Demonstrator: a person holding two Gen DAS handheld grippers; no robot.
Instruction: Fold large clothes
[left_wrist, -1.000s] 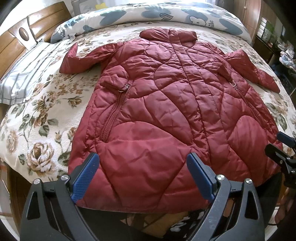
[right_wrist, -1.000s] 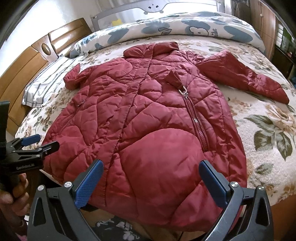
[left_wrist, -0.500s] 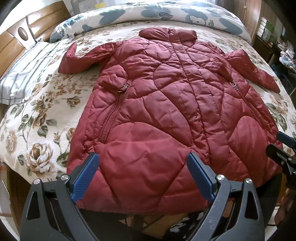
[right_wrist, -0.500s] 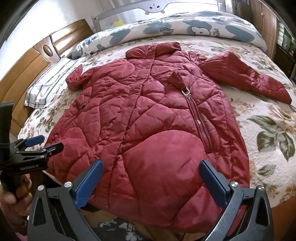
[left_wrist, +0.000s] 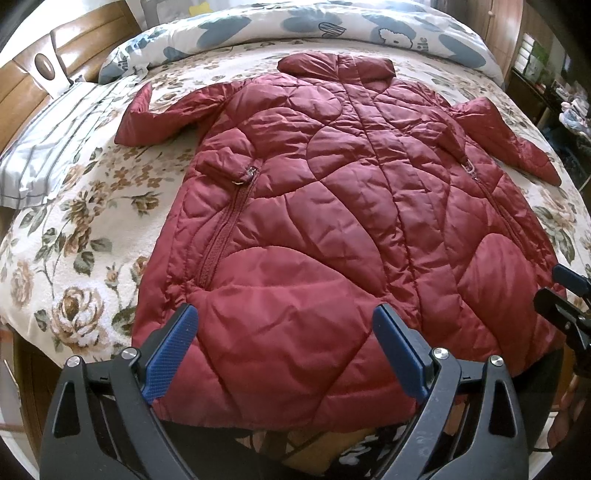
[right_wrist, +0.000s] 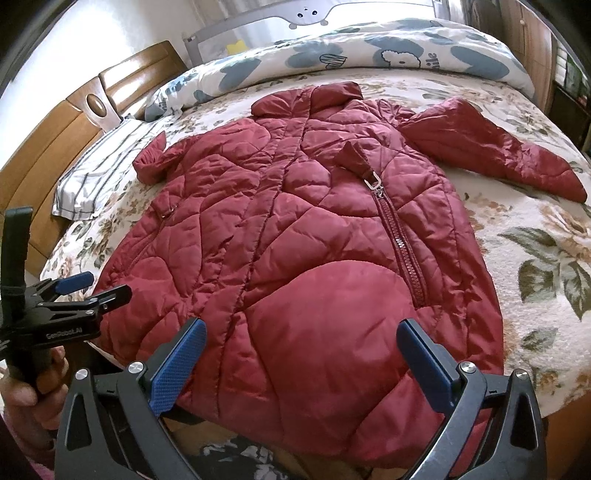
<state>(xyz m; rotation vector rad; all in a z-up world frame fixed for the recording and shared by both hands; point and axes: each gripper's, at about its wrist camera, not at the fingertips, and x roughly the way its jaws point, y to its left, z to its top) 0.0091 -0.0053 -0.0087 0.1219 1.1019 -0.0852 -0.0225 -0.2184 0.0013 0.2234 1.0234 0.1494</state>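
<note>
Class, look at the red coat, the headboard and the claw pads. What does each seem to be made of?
Red coat: probably nylon-type shell over padding; slight sheen, puffy quilted seams.
Headboard: looks like varnished wood; glossy, brown grain.
Claw pads: apparently blue rubber or plastic; fine dotted texture.

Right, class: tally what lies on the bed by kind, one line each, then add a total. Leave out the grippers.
Red padded coat: 1
Striped pillow: 1
Rolled quilt with blue shapes and bears: 1
Flowered bedspread: 1
Total: 4
</note>
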